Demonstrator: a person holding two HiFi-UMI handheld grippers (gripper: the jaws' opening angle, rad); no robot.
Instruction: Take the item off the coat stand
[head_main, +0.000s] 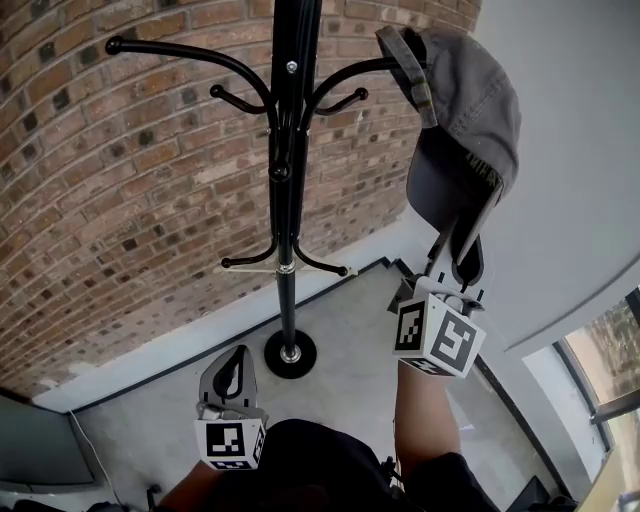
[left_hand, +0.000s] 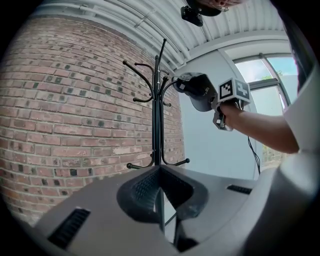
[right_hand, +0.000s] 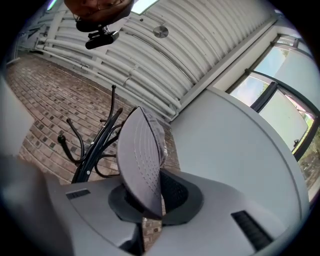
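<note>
A grey cap (head_main: 470, 100) hangs from the upper right hook of the black coat stand (head_main: 285, 150), its brim pointing down. My right gripper (head_main: 458, 250) reaches up from below and is shut on the brim's edge. In the right gripper view the brim (right_hand: 142, 160) stands edge-on between the jaws of the right gripper (right_hand: 150, 200), with the stand (right_hand: 95, 150) behind it. My left gripper (head_main: 232, 372) hangs low near my body, shut and holding nothing. The left gripper view shows the left gripper (left_hand: 160, 187) aimed at the stand (left_hand: 157, 115) and the cap (left_hand: 197, 90).
A red brick wall (head_main: 120, 170) runs behind the stand. A pale plain wall (head_main: 570, 180) stands close behind the cap, with a window (head_main: 605, 350) at the lower right. The stand's round base (head_main: 290, 353) rests on the grey floor. Its other hooks are bare.
</note>
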